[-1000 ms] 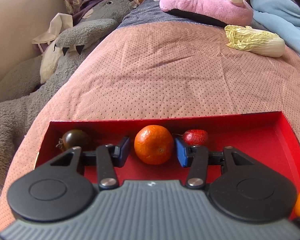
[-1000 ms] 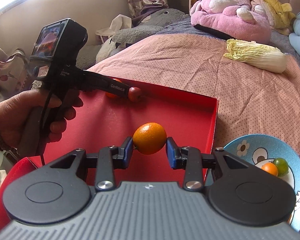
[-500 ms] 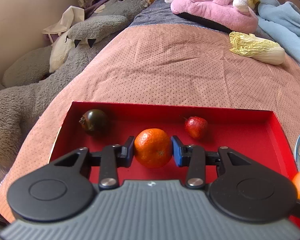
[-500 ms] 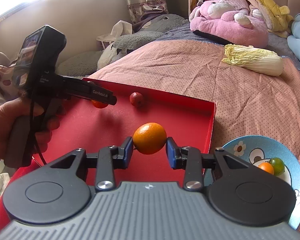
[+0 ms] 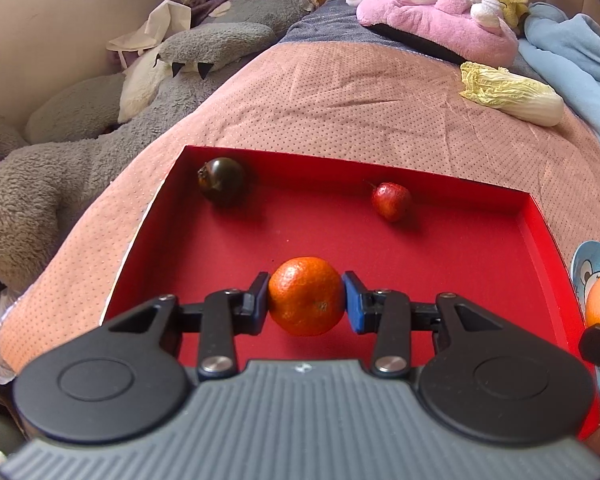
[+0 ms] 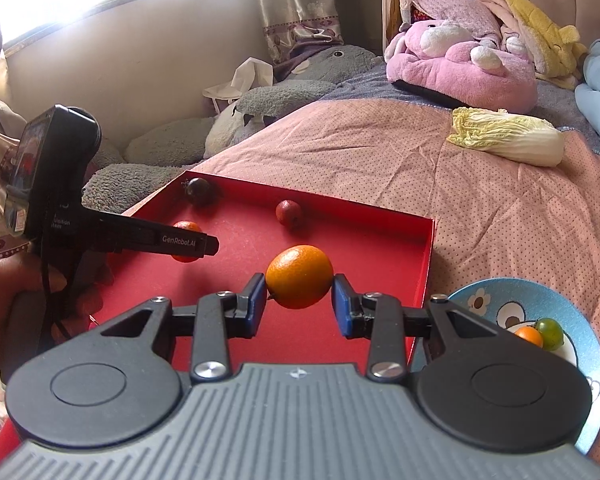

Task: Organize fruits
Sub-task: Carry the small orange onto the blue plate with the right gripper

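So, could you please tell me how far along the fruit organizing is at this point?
Done: a dark round tomato and a small red fruit lie in the red tray. In hand: the left gripper holds an orange mandarin over the tray, and the right gripper holds a smooth orange. Left: a small orange tomato and a green tomato sit in the blue cartoon bowl.

Left wrist view: close, low over red tray [image 5: 536, 232], facing far bed end. Right wrist view: further right, same facing. Shared: red tray [image 6: 428, 248], cabbage [image 5: 512, 94] [image 6: 508, 140].
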Tool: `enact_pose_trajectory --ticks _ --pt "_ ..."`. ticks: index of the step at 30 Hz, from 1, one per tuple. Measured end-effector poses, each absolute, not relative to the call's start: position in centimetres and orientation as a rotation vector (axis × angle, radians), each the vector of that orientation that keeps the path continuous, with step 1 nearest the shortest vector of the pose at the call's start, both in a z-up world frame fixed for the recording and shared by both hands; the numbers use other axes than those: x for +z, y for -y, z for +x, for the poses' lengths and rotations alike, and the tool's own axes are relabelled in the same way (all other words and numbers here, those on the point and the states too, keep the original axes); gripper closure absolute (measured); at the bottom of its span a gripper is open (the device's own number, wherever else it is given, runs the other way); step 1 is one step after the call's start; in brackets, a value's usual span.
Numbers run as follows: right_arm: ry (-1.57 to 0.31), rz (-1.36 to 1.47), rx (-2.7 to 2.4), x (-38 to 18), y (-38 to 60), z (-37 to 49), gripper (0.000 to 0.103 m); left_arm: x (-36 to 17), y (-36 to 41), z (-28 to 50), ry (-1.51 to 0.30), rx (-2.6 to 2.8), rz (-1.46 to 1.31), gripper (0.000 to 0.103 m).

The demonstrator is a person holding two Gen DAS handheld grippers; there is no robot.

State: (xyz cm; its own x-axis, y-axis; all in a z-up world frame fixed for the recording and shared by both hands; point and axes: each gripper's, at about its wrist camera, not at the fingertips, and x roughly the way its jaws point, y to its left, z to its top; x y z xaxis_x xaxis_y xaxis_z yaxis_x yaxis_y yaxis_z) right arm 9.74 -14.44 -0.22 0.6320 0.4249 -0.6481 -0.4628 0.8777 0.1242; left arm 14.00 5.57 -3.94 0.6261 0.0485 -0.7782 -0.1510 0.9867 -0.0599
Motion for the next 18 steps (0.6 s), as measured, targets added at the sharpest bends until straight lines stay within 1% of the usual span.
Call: enact_pose_trajectory --ticks 18 --pt "-0.678 -0.004 0.416 1.4 19.4 8.4 0.062 -2.3 -4.3 12.6 -0.854 0.105 -0.114 0.061"
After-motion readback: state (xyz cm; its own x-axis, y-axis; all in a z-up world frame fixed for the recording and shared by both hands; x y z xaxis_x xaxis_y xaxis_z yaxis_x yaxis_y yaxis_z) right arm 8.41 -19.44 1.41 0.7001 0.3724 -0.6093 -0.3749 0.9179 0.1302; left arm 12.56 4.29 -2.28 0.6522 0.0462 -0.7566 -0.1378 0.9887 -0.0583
